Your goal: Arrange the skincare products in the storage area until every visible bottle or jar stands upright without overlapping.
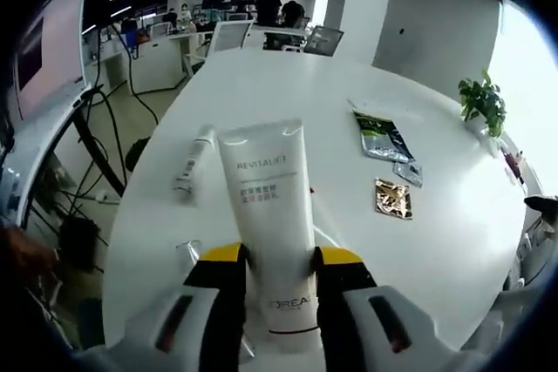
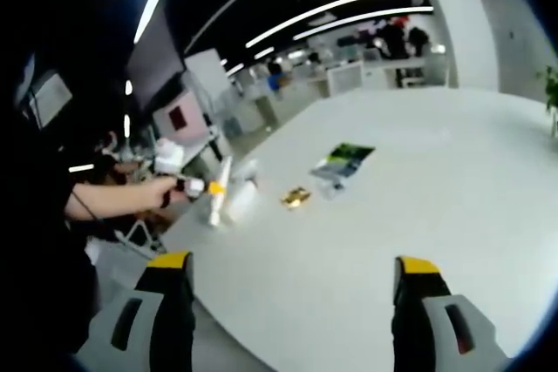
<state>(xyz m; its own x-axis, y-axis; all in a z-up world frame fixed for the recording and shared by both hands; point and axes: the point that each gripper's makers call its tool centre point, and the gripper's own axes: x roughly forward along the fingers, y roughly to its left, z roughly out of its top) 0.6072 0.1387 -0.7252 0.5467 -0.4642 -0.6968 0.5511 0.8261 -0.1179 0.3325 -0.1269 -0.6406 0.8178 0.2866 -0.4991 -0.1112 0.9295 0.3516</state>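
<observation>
At six o'clock in the left gripper view, the left gripper (image 1: 279,272) clamps the white plastic cream tube (image 1: 268,215), presumably for uprighting, while the right gripper (image 2: 292,280) stands released.

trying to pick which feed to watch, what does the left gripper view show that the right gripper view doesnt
Left gripper view alone: the printing on the white tube clamped in the left tongs, a smaller tube lying flat, and a potted plant.

Right gripper view alone: the person's hand holding the other gripper, and the right tongs open.

Both: the white table, green packet, gold sachet.
</observation>
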